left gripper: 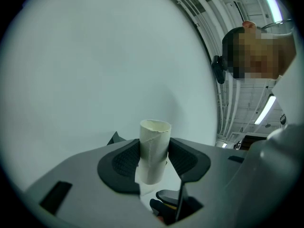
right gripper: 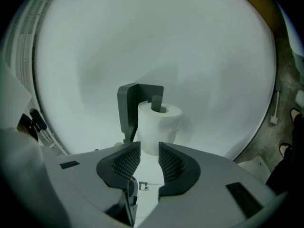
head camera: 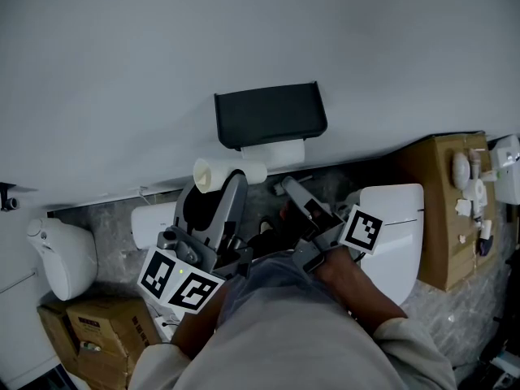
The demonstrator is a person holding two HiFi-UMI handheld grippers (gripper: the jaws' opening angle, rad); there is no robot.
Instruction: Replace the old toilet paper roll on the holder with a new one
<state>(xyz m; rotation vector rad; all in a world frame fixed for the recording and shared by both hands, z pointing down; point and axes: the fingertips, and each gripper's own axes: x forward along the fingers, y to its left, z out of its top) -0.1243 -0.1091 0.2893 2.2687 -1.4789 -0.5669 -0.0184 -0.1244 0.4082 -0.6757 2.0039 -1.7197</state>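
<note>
A black toilet paper holder [head camera: 270, 114] hangs on the pale wall [head camera: 244, 39], with a full toilet paper roll [right gripper: 159, 122] on its bar. The right gripper [right gripper: 149, 163] points at the roll from 6 o'clock, its jaws partly apart with nothing between the pads. At the holder's 8 o'clock, the left gripper [left gripper: 153, 158] clamps the empty cardboard tube [left gripper: 154, 148] upright between its pads.

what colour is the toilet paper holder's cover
The holder cover is black, clearest in the head view.
</note>
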